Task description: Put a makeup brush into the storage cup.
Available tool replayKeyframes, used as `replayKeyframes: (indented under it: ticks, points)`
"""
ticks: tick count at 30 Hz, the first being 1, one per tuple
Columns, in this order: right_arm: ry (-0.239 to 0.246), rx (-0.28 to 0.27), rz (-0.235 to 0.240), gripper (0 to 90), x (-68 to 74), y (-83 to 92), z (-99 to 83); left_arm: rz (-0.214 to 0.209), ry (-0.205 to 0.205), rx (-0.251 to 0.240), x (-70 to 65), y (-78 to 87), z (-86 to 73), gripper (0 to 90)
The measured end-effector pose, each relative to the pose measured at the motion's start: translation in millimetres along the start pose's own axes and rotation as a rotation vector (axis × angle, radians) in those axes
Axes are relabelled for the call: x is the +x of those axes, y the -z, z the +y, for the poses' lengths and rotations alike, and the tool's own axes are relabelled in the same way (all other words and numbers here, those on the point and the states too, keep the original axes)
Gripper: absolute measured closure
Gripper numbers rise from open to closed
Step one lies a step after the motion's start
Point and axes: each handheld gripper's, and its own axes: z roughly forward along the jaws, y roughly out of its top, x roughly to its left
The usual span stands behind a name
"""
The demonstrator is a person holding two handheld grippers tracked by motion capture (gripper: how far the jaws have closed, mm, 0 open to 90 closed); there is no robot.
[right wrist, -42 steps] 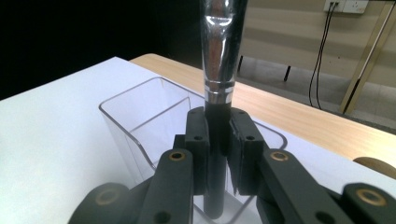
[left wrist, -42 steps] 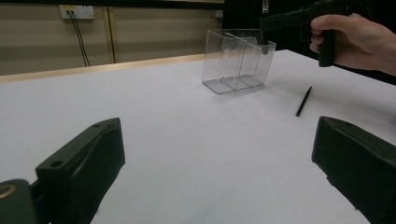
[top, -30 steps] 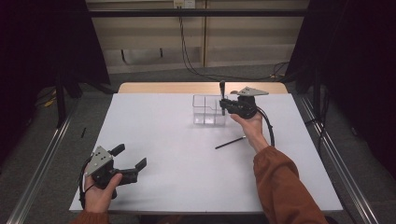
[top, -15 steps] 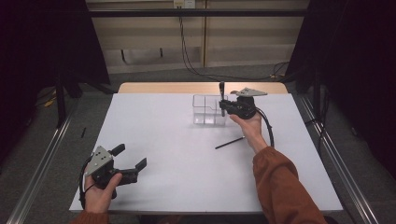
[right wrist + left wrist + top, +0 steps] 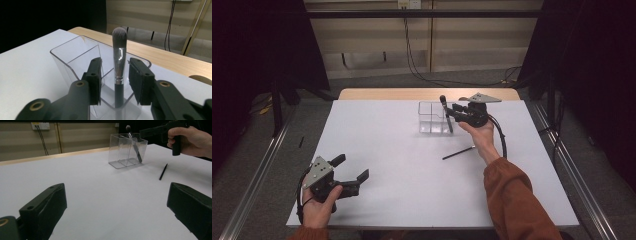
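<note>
Right gripper (image 5: 113, 82): jaws just been opening, now clear of brush (image 5: 119, 65) on both sides; brush between them, unclamped. Brush stands bristles-up, leaning in end compartment of clear organizer (image 5: 435, 118) at far side of surface (image 5: 412, 170). Pencil (image 5: 458, 153) lies flat near organizer, likely next. Left gripper (image 5: 348, 172): open, empty, idle near front edge.

A clear plastic divided organizer box (image 5: 436, 118) stands on the white table (image 5: 412, 165) near its far edge. A black-handled makeup brush (image 5: 445, 111) stands upright in the box's right-hand compartment, bristles up. A thin black pencil (image 5: 458, 153) lies on the table just in front of the box and to its right, well apart from it.
</note>
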Motion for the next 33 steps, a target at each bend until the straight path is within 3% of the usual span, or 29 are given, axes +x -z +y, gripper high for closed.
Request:
replayKeyframes:
  ticks: [4, 9, 15, 20, 25, 33]
  points:
    - [-0.009, -0.018, 0.007, 54.6, 0.2, 7.5, -1.9, 0.001, -0.001, 0.0, 0.1, -0.1, 0.0, 2.6]
    - [-0.02, -0.025, 0.028, 38.6, 2.2, 18.0, -4.9, 0.0, 0.002, -0.002, -0.2, -0.8, -0.2, 2.6]
    - [0.011, -0.042, 0.041, 19.4, 7.1, 29.4, -6.1, 0.0, 0.001, -0.003, 0.0, -0.9, -0.2, 2.6]
    - [-0.009, -0.047, 0.056, 8.4, 10.2, 36.5, -9.0, 0.0, 0.0, -0.004, 0.2, -0.7, -0.2, 2.6]
    - [-0.032, -0.048, 0.069, 1.8, 10.4, 46.0, -10.3, -0.002, -0.005, -0.001, 0.4, -0.2, 0.1, 2.6]
    - [-0.052, -0.035, 0.064, 1.8, 9.3, 62.8, -15.8, -0.001, -0.005, -0.002, 0.5, -0.2, 0.1, 2.6]
